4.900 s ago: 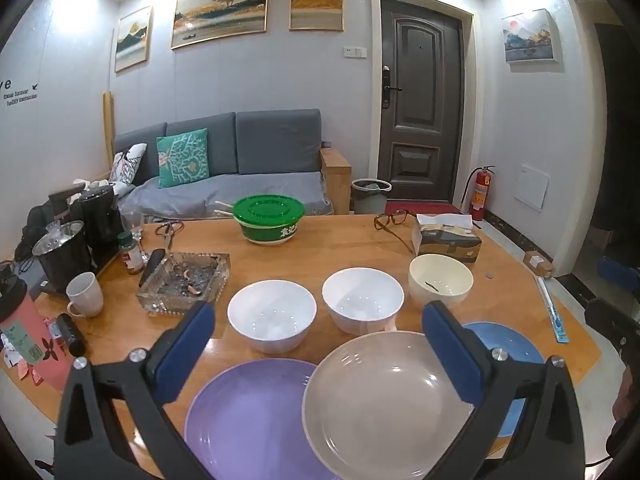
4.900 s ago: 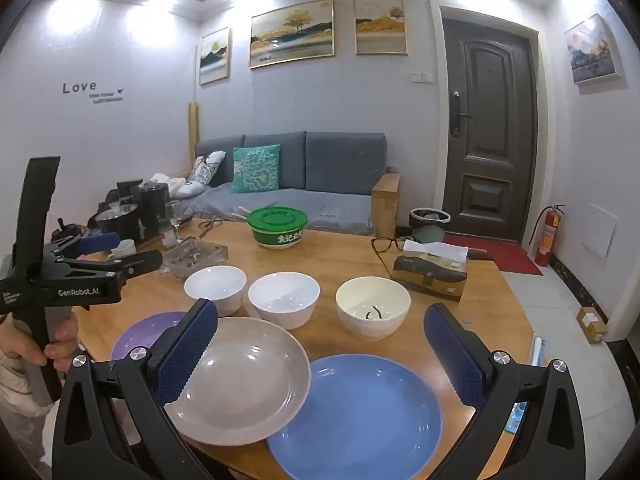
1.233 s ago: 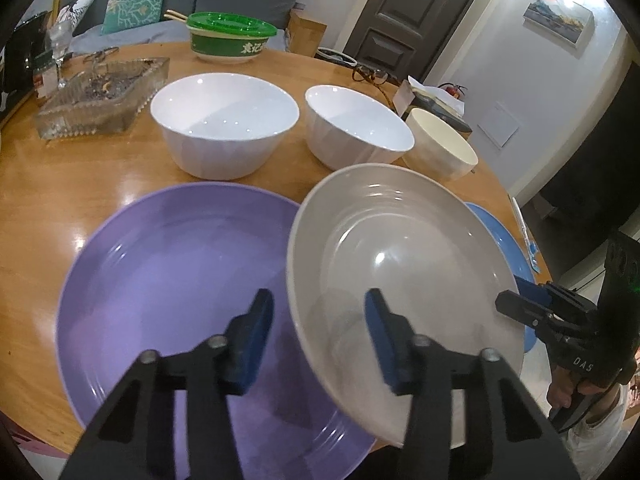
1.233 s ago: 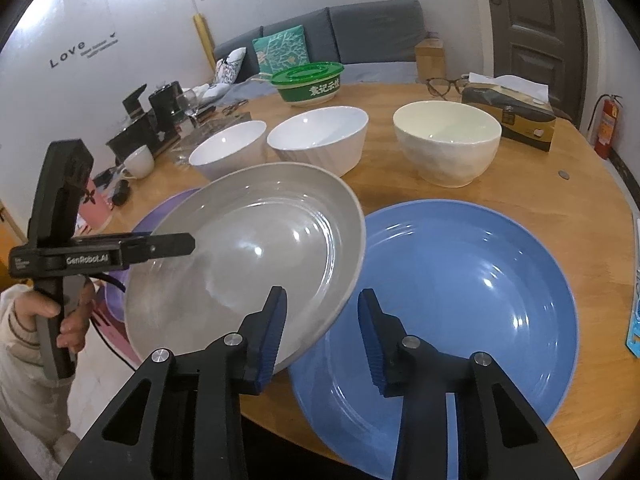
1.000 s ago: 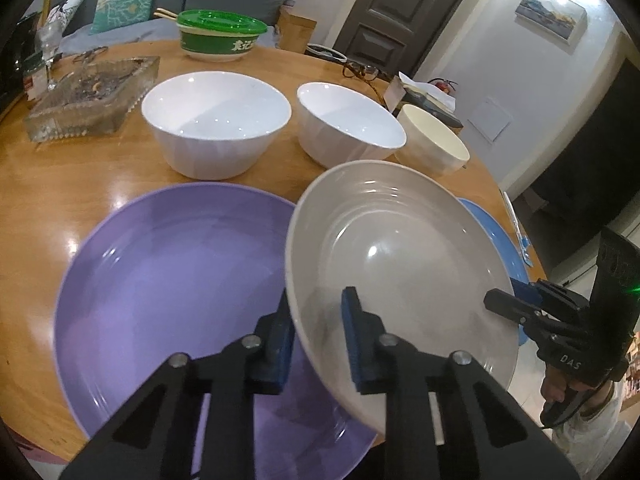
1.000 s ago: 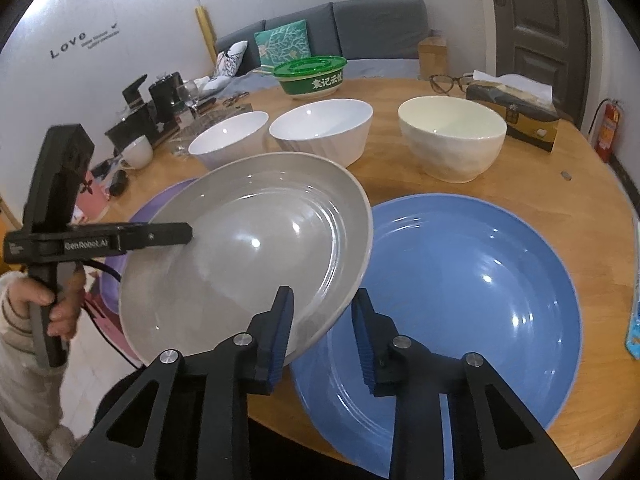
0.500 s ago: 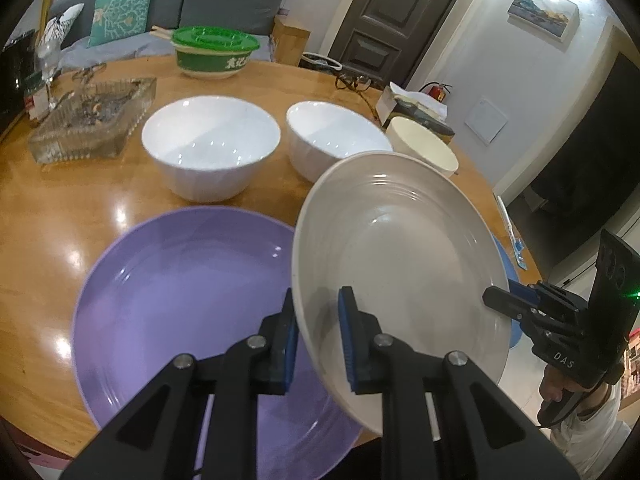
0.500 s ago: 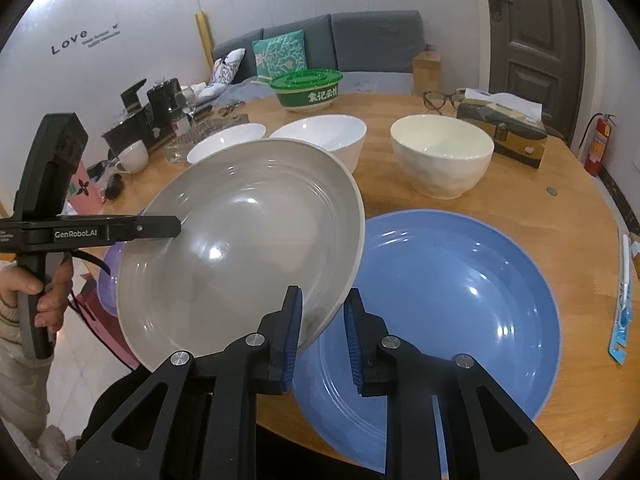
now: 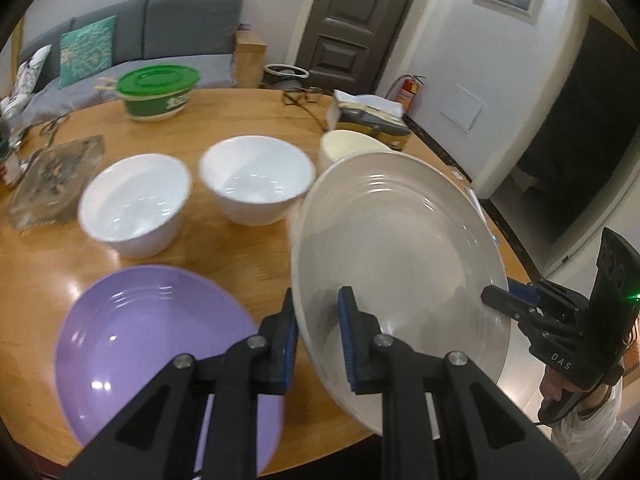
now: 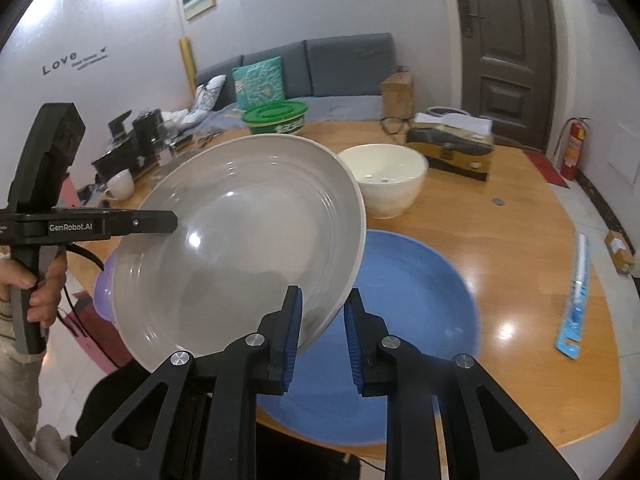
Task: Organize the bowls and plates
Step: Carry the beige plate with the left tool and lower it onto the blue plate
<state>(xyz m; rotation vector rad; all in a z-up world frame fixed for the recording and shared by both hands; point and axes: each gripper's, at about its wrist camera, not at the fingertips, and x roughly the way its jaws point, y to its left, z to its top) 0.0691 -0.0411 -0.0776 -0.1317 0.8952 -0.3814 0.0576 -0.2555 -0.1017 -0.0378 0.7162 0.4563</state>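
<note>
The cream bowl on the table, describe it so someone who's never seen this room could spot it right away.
On the round wooden table, look past the blue plate toward the tissue box. The cream bowl stands between them. It is ivory, while the two other bowls are pure white and stand side by side behind the purple plate.

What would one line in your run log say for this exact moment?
left gripper: shut on grey plate | right gripper: shut on opposite rim | plate: lifted, tilted | purple plate, blue plate: on table
</note>
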